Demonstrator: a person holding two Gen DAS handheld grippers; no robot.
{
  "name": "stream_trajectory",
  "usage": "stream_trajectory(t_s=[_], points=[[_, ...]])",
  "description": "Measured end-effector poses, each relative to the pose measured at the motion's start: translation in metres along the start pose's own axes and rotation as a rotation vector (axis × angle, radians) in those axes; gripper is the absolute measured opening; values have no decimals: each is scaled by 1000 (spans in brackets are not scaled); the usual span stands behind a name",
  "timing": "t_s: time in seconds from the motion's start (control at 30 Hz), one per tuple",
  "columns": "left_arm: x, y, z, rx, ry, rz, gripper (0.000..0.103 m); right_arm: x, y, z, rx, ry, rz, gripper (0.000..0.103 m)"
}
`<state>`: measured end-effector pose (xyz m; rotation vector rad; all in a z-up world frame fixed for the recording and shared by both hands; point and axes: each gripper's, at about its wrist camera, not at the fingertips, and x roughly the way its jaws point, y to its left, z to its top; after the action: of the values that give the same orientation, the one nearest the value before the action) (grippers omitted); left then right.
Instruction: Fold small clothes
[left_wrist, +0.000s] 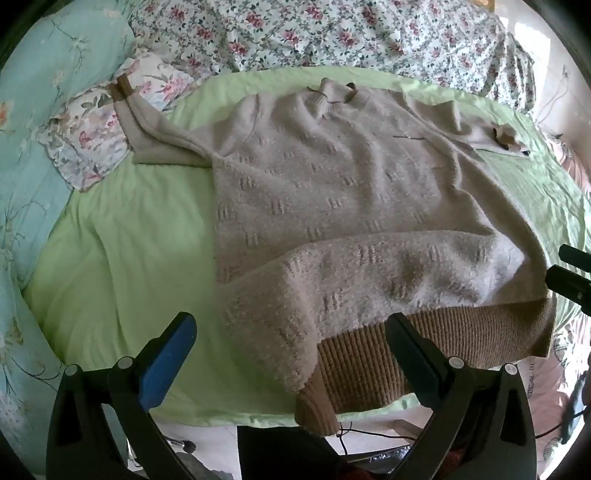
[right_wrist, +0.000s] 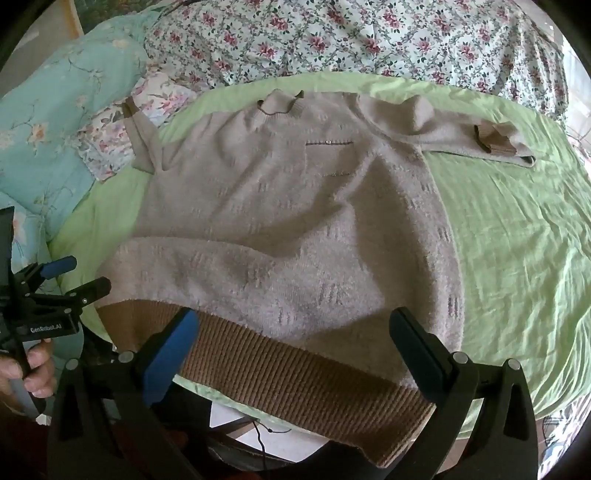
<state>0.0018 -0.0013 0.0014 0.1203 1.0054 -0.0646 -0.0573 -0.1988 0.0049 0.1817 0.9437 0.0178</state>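
A beige knit sweater (left_wrist: 332, 192) lies spread on a green sheet (left_wrist: 122, 258), collar far, brown ribbed hem (left_wrist: 424, 343) near and hanging over the bed edge. It also shows in the right wrist view (right_wrist: 277, 221), with its hem (right_wrist: 295, 380) nearest. My left gripper (left_wrist: 291, 350) is open, hovering at the hem's left corner, with nothing between its fingers. My right gripper (right_wrist: 295, 354) is open over the hem's right part. One sleeve (right_wrist: 480, 140) lies out to the right, the other (left_wrist: 147, 129) to the left onto a pillow.
A floral pillow (left_wrist: 85, 140) and a teal quilt (left_wrist: 33, 110) lie at the left. A floral blanket (left_wrist: 332, 33) is bunched at the back. The left gripper (right_wrist: 62, 288) shows in the right wrist view. The floor with cables (right_wrist: 258, 432) lies below the bed edge.
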Motion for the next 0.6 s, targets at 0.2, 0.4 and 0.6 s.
stream_trajectory(t_s=[0.2, 0.4, 0.6], points=[[0, 0, 3, -4, 2, -1, 102, -1, -1, 0, 2, -3, 1, 103], [-3, -5, 1, -2, -7, -3, 102, -6, -5, 9, 1, -7, 9, 103], [-2, -4, -1, -8, -14, -6, 102, -3, 1, 2, 8, -13, 10, 103]])
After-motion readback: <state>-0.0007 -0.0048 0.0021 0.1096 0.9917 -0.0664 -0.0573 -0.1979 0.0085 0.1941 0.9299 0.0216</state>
